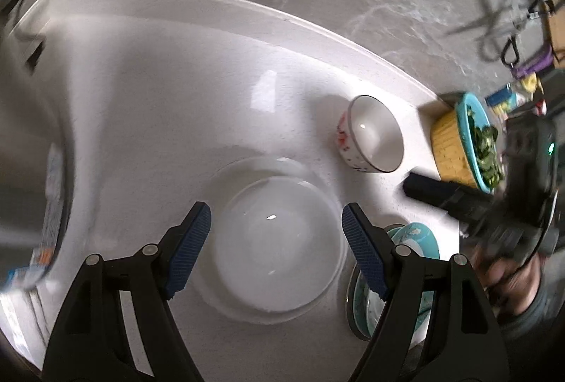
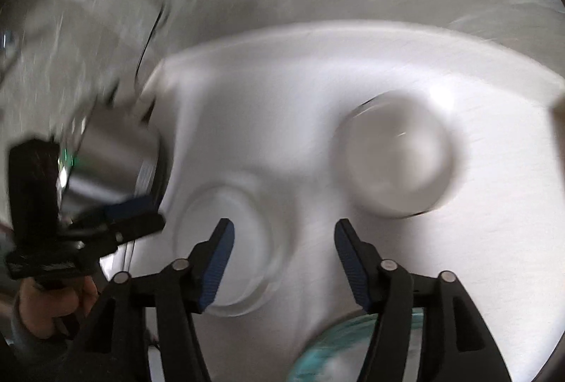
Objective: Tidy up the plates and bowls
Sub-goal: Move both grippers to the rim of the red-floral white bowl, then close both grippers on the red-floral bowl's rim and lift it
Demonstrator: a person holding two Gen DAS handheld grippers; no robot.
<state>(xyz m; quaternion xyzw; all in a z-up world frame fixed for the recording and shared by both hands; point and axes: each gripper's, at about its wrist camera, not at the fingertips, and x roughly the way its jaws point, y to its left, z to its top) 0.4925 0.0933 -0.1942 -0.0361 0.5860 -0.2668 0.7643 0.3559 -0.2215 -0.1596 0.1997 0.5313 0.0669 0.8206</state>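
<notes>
A shallow white plate (image 1: 275, 240) lies on the white counter (image 1: 159, 92). My left gripper (image 1: 277, 233) hangs over it, open, with nothing between its blue pads. A white bowl (image 1: 374, 134) with red marks on its side stands upright behind and to the right. A stack of teal plates (image 1: 416, 240) sits at the counter's near right edge. The right wrist view is blurred by motion. In it my right gripper (image 2: 284, 262) is open and empty above bare counter, between the white plate (image 2: 226, 240) and the white bowl (image 2: 399, 156), with the teal plates (image 2: 339, 350) below.
A teal and yellow bowl of green leaves (image 1: 466, 148) stands past the counter's right end. A shiny steel pot (image 2: 116, 148) sits at the left. A person's hand (image 2: 53, 304) holds the left gripper. Cables and small items lie on the grey floor (image 1: 512, 39).
</notes>
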